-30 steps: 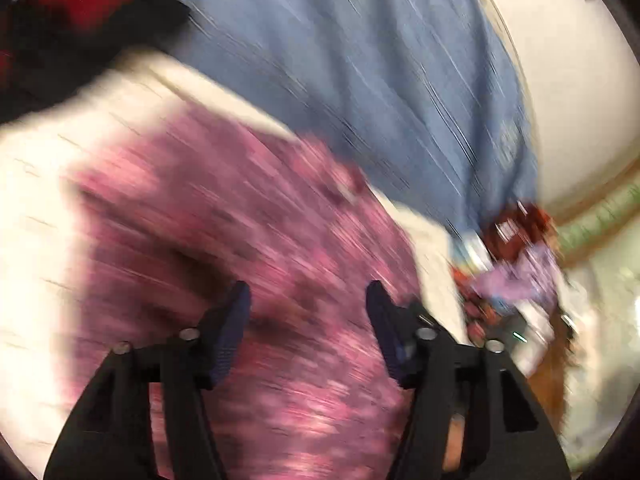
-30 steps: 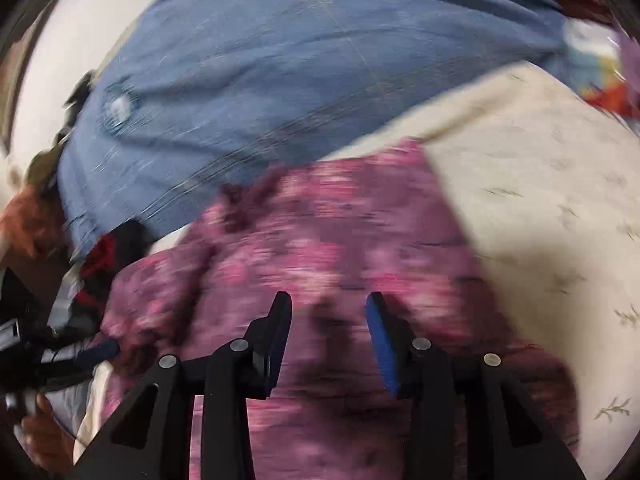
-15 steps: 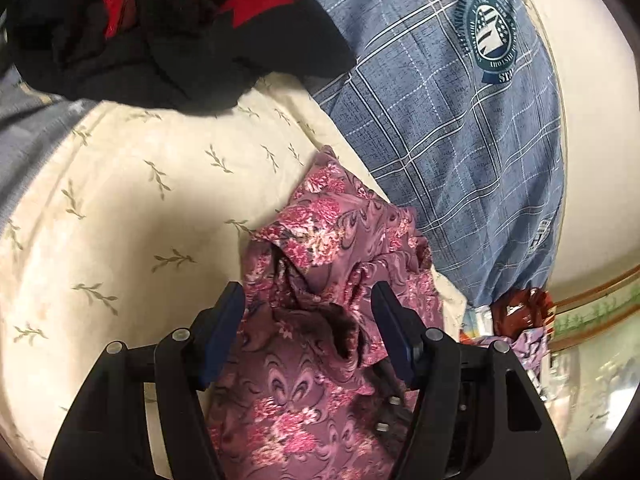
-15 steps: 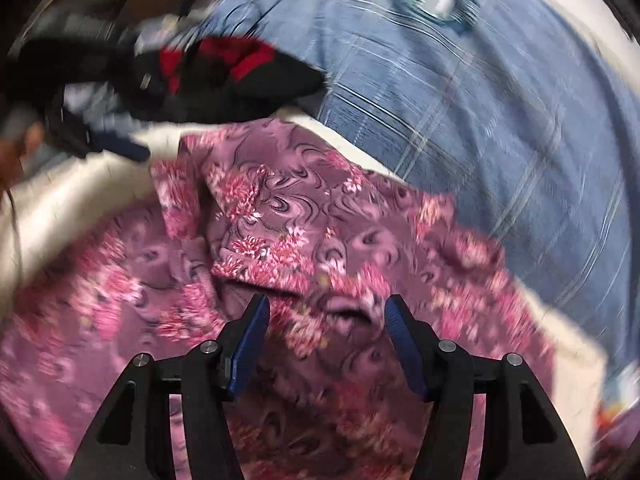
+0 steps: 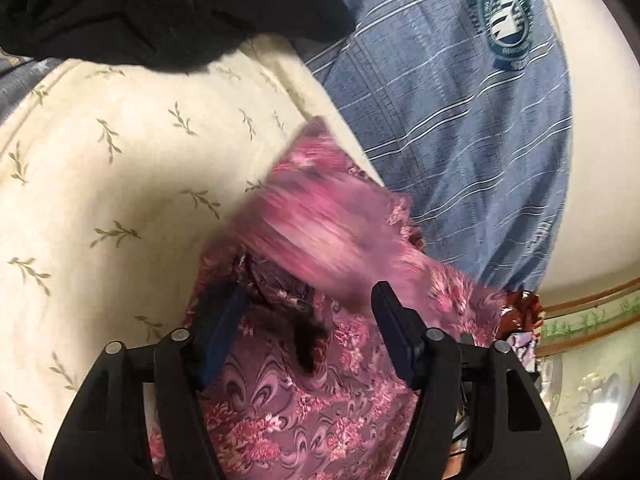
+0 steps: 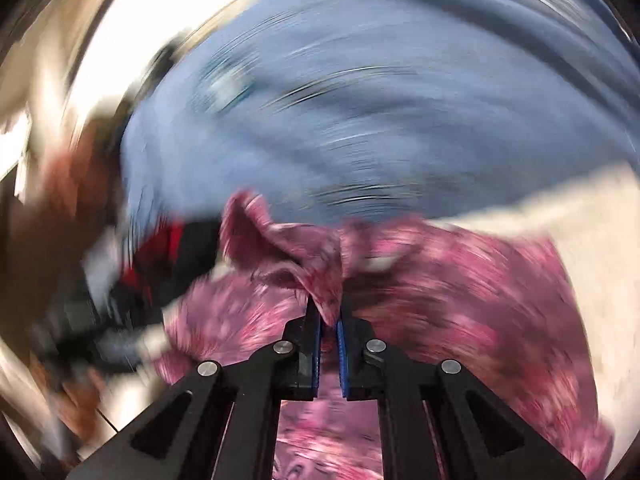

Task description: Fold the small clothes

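Observation:
A purple floral garment (image 5: 280, 400) lies crumpled on a cream leaf-print sheet (image 5: 120, 180). My left gripper (image 5: 308, 292) hovers low over it, its jaws opening. Cloth lies between and under the fingers, and the pads do not press it. A blurred flap of the same cloth is moving just beyond the fingertips. In the right wrist view, my right gripper (image 6: 329, 308) is shut on a raised fold of the floral garment (image 6: 460, 280), which rises pinched between the blue pads. That view is heavily motion-blurred.
A blue plaid shirt with a round crest (image 5: 460, 140) is spread behind the floral garment, and it also shows as the blue shirt (image 6: 360, 120) in the right wrist view. A black and red garment (image 5: 160, 12) is heaped at the far left. A wall border runs at the right edge.
The right gripper went from wide open over the floral cloth to shut on a fold of it and swung fast. The left gripper sank closer to the cloth, and a flap now moves ahead of it.

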Motion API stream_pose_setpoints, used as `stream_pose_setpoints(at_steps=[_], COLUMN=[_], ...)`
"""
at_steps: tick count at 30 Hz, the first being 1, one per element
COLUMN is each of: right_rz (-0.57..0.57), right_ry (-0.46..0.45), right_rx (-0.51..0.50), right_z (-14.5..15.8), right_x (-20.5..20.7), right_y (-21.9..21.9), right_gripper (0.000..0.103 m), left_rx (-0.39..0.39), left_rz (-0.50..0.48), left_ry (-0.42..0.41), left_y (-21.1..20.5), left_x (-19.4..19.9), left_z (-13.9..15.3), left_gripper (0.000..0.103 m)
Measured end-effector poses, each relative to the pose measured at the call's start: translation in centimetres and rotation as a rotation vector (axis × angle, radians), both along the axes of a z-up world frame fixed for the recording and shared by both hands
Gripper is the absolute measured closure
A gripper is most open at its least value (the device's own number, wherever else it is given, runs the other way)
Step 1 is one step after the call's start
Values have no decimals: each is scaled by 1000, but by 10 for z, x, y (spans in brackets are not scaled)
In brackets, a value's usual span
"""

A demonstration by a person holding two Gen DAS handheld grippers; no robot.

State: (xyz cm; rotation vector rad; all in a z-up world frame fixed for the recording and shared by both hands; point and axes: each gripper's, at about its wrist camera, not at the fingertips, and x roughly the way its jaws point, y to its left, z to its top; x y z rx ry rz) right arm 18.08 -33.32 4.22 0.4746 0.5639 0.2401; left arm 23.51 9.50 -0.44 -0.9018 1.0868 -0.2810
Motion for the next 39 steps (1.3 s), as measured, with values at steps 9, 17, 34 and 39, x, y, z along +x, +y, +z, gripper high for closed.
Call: stream_pose_setpoints(at_steps=[9, 17, 34, 39], right_rz=[-91, 6, -66, -155], right_ry=[97, -79, 210, 116], right_rx=[210, 335, 182, 157], right_z=[-45, 28, -68, -34], right_x=[-5, 12, -49, -65], right_y=[-66, -56, -72, -98], right_gripper=[97, 97, 92, 86], left_rx=[-22, 49, 176, 62], left_rz=[78, 121, 68, 55], left_ry=[29, -102, -67, -122], left_y=[-9, -8, 2, 0], left_x=[13, 17, -43, -66], left_z=[-4, 40, 18, 37], left_gripper=[36, 97, 79, 49])
